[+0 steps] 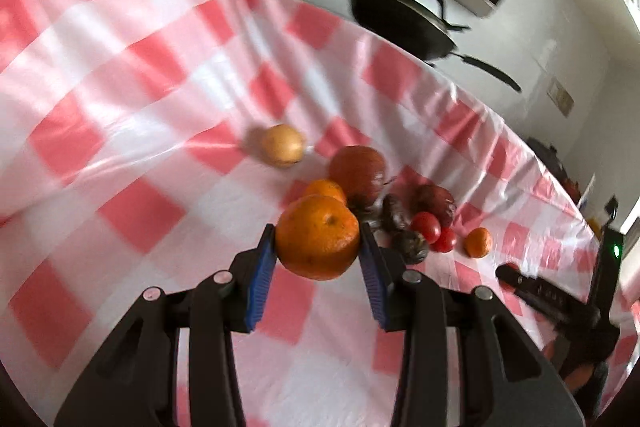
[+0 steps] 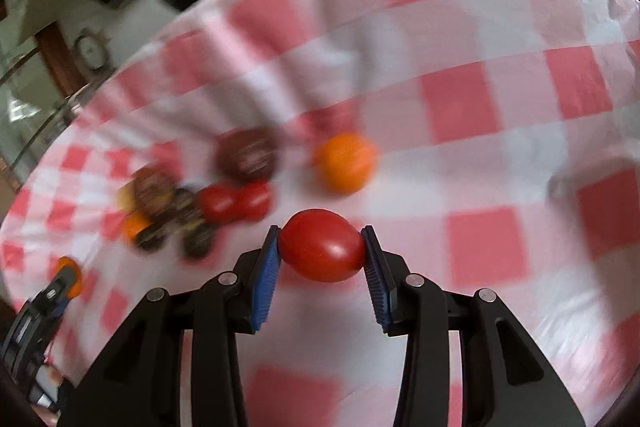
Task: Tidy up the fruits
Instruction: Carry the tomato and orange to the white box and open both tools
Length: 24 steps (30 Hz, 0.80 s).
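Left gripper (image 1: 318, 241) has the big orange (image 1: 317, 237) between its pads, above the tablecloth (image 1: 120, 107); second orange (image 1: 326, 190) just behind it, apple (image 1: 358, 171) behind that; potato (image 1: 282, 145) further left, apart; two small tomatoes (image 1: 434, 231) touching, right of cluster; small orange (image 1: 478, 242) right of them; pan (image 1: 400, 23) beyond table edge; right gripper (image 2: 322, 251) has a tomato (image 2: 322, 251) between its pads.

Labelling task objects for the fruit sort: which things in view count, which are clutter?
In the job:
- orange, held by left gripper
- red tomato, held by right gripper
- fruit pile
- small orange
- yellowish round fruit

Lying about:
- black pan
- checked tablecloth
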Tool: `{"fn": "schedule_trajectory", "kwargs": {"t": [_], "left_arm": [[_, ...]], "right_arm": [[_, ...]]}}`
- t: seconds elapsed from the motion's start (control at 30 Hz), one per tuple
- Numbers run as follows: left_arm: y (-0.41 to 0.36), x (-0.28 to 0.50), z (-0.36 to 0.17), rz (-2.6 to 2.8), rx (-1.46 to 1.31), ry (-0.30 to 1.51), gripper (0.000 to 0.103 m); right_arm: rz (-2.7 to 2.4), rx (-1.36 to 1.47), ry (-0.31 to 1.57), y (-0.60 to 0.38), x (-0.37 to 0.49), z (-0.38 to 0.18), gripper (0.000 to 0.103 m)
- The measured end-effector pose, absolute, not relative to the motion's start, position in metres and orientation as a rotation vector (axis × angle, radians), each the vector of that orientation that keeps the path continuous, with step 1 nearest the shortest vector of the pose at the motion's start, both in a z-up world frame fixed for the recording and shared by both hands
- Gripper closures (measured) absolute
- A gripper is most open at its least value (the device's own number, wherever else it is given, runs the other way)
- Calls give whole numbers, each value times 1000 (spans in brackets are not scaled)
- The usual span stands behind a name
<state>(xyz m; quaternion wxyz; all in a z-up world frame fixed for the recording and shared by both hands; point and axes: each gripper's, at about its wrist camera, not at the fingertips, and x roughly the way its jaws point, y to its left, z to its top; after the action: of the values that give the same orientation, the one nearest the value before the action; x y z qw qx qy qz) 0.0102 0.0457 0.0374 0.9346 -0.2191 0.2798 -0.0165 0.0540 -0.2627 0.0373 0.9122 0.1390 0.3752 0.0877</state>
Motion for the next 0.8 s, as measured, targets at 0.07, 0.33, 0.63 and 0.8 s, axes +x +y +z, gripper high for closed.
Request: {"fn": "schedule_trajectory", "kwargs": {"t": [0.07,0.33,0.63,0.8], "left_arm": [[61,-7,38,-17,-476,568,62],[103,-95,50,-14,-482,522,62],[165,-188,49,24,-442,534,62],[203,-227,51,69,-430,523,62]], "right_arm": [[213,262,775,-241,33,40,63],[386,202,779,-149,-82,49,63],[545,81,816,-71,-137,48,63],[624,31,827,-36,-155,47,63]]}}
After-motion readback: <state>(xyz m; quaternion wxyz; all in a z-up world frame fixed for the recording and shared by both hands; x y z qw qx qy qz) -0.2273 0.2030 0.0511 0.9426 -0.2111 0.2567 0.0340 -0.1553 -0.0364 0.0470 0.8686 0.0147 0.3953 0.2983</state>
